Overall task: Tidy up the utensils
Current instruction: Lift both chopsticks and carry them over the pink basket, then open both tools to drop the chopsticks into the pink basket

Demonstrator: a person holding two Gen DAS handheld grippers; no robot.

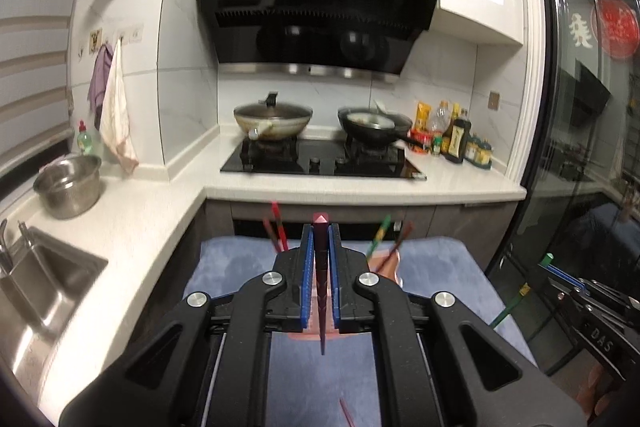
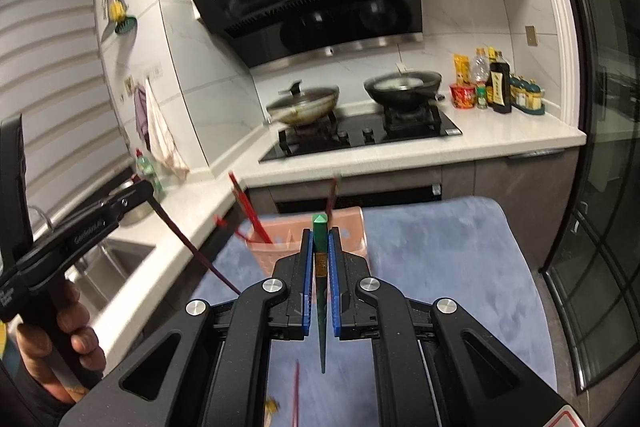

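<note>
Above the pink holder [image 2: 308,239], each jaws pair clamps one chopstick: maroon chopstick [image 1: 321,267], green chopstick [image 2: 321,291]; long tips could miss the compartment.

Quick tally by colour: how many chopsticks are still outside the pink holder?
Dark purple chopstick: 1, in the left gripper
Green chopstick: 1, in the right gripper
Red chopstick: 1, lying on the blue mat
Total: 3
A yellow bit beside the red one is too cropped to identify.
</note>
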